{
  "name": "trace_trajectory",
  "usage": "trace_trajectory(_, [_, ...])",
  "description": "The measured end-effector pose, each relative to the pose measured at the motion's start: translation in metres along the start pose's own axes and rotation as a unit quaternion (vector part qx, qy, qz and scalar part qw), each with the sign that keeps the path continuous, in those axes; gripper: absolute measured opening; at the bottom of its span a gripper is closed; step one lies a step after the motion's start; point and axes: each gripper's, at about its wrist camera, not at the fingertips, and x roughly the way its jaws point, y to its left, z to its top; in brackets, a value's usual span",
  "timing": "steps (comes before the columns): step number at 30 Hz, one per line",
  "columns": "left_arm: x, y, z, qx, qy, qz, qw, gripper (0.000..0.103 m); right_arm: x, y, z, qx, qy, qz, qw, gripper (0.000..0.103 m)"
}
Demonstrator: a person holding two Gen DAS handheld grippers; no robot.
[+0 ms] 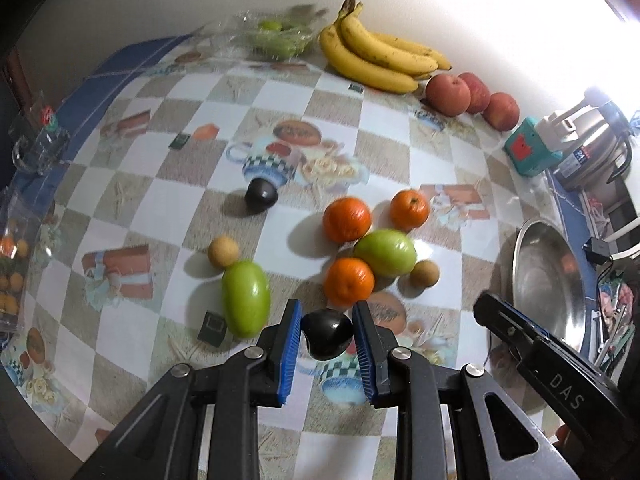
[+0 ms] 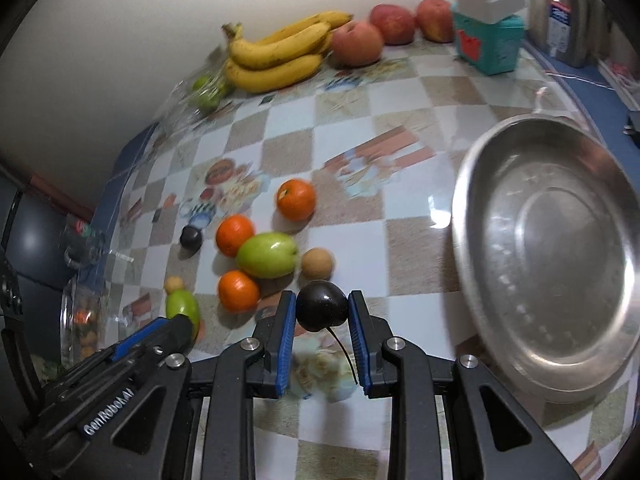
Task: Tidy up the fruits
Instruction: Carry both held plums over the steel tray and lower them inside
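- Two tools are loaded at this moment: I have the left tool [image 1: 326,330] clamped on a dark cherry [image 1: 327,334], and the right tool [image 2: 322,312] clamped on a second dark cherry [image 2: 320,306], whose thin stem hangs down between the fingers.
- In both wrist views the blue pads press against the sides of the fruit; I read both grips as secure and both cherries as lifted clear of the counter [image 1: 280,100].
- Step in hand, as I judge it: transport. Pickup is complete for these two pieces; placement is not yet done.
- Probable destination: the steel bowl [image 2: 472,184], at 3 o'clock in the right wrist view and empty as far as I can see.
- Remaining loose fruit on the counter, left wrist view: a third dark cherry [image 1: 261,196] at 11 o'clock from the left tool; three oranges [image 1: 347,219] and a green fruit [image 1: 385,253] at 12 to 1 o'clock; a second green fruit [image 1: 245,299] at 9 o'clock.
- Bananas [image 1: 372,56] and apples [image 1: 448,94] lie along the far wall at 12 to 1 o'clock.
- Next move calls for: carry the right tool over the bowl rim first, lower, then release; keep the left tool apart from it to avoid a collision, since the two sit near each other.
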Motion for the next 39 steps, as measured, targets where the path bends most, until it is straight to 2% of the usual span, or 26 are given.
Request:
trace_trajectory(4, [0.0, -0.015, 0.008, 0.018, -0.005, 0.0, 0.9998, 0.028, -0.006, -0.024, 0.006, 0.036, -0.008, -0.016, 0.999, 0.027])
trace_trajectory(11, [0.0, -0.068, 0.021, 0.077, -0.016, -0.012, 0.9969, 0.028, -0.024, -0.077, 0.016, 0.097, -0.04, -0.081, 0.991, 0.027])
trace_trajectory(20, [0.012, -0.163, 0.022, 0.169, -0.006, -0.073, 0.9829, 0.029, -0.041, -0.134, 0.016, 0.167, -0.064, -0.127, 0.976, 0.028])
trace_trajectory(24, [0.024, -0.193, 0.021, 0.196, -0.003, -0.082, 0.9773, 0.029, -0.044, -0.156, 0.013, 0.193, -0.066, -0.146, 0.968, 0.028])
trace_trajectory(32, [0.062, -0.227, 0.019, 0.215, 0.009, -0.1, 0.9715, 0.029, -0.045, -0.187, 0.005, 0.244, -0.073, -0.163, 0.953, 0.028])
trace_trajectory(39, [0.086, -0.234, 0.013, 0.218, 0.023, -0.092, 0.9713, 0.029, -0.043, -0.197, 0.001, 0.257, -0.071, -0.164, 0.95, 0.028])
